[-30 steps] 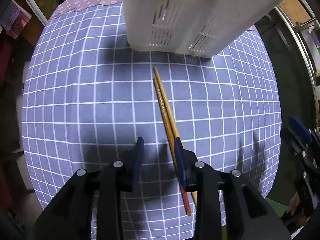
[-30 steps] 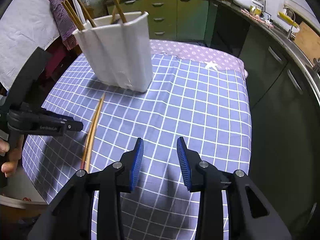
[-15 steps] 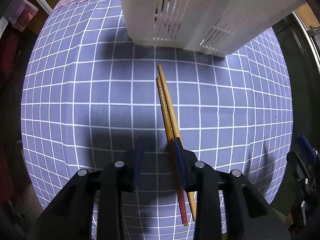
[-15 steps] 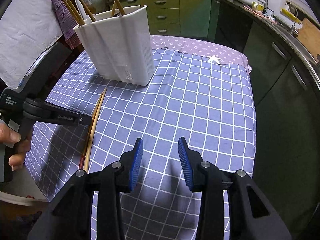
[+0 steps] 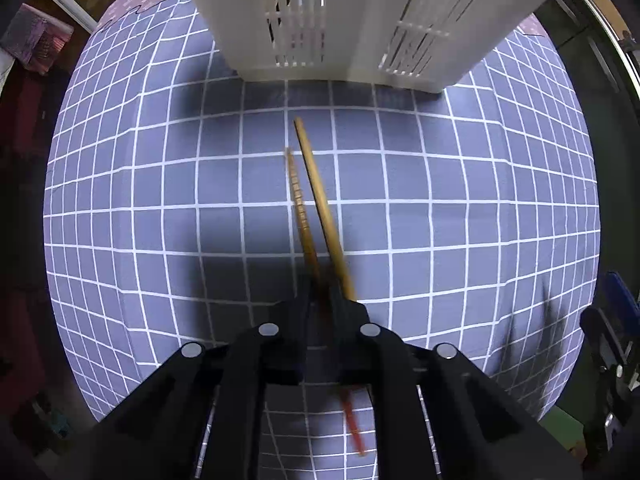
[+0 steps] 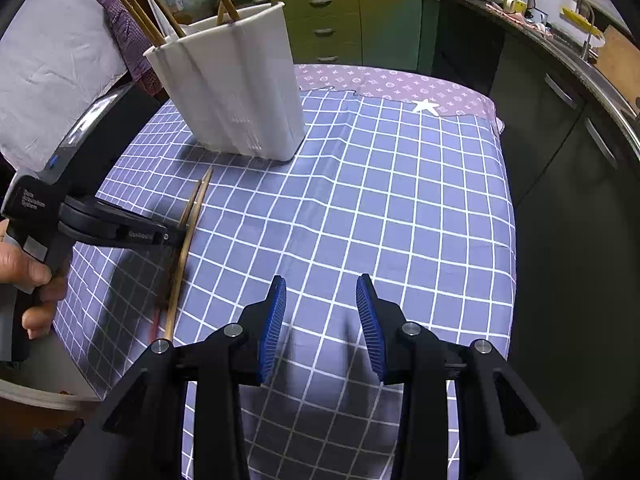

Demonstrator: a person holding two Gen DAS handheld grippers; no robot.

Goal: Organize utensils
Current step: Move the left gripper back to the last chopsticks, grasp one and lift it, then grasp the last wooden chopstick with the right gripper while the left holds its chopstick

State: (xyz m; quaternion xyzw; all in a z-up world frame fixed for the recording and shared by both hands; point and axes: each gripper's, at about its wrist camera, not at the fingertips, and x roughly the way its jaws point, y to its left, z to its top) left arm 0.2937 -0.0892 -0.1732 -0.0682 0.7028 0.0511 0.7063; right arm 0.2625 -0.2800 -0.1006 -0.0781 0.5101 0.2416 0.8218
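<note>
Two tan, red-ended chopsticks (image 5: 316, 216) pinched in left hand-held gripper (image 5: 324, 312); right hand-held gripper (image 6: 321, 320) agape, empty.

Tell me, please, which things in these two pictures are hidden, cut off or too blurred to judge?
- Left wrist view: the left gripper hides its contact with the chopsticks, which are motion-blurred there.
- Left wrist view: the top edge cuts off the white holder; its contents are unseen.
- Right wrist view: the holder's wall hides the stored chopsticks' lower parts.

Light dim, from overhead. Soft dark shadows lay across purple white-gridded tablecloth (image 5: 440, 208). Brown wooden chopsticks (image 5: 316, 208) motion-blurred. Strong fisheye bending, black vignette at picture edges.
</note>
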